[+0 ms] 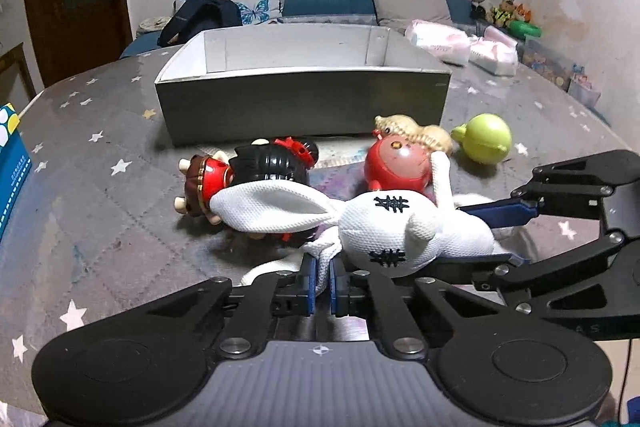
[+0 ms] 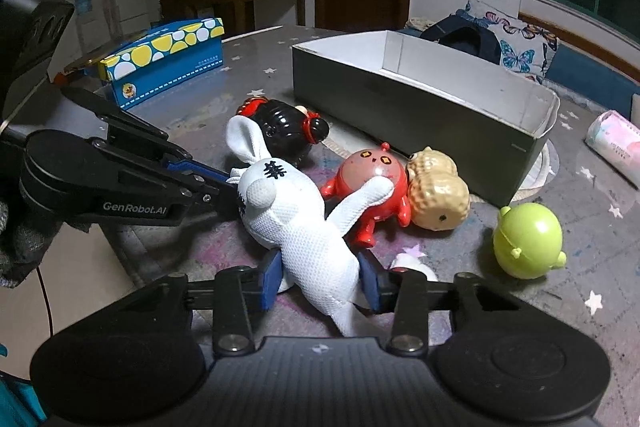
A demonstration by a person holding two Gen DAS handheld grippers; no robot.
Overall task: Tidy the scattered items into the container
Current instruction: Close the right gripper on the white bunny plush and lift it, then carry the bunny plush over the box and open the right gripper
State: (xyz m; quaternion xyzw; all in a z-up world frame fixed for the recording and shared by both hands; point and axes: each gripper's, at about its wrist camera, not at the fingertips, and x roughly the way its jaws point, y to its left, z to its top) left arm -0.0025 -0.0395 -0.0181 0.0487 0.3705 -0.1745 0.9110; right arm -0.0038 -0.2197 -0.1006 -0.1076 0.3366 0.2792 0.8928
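Observation:
A white plush rabbit lies on the grey star-print table, also in the right wrist view. My left gripper is shut on one of its ears. My right gripper is closed around its body; it enters the left wrist view from the right. Behind the rabbit lie a black-haired doll, a red round figure, a tan peanut-shaped toy and a green round toy. The open grey box stands beyond them and looks empty.
A blue tissue box with yellow and white spots stands at the table's left. Pink-white tissue packs lie right of the grey box. A bed with pillows and a dark bag is behind the table.

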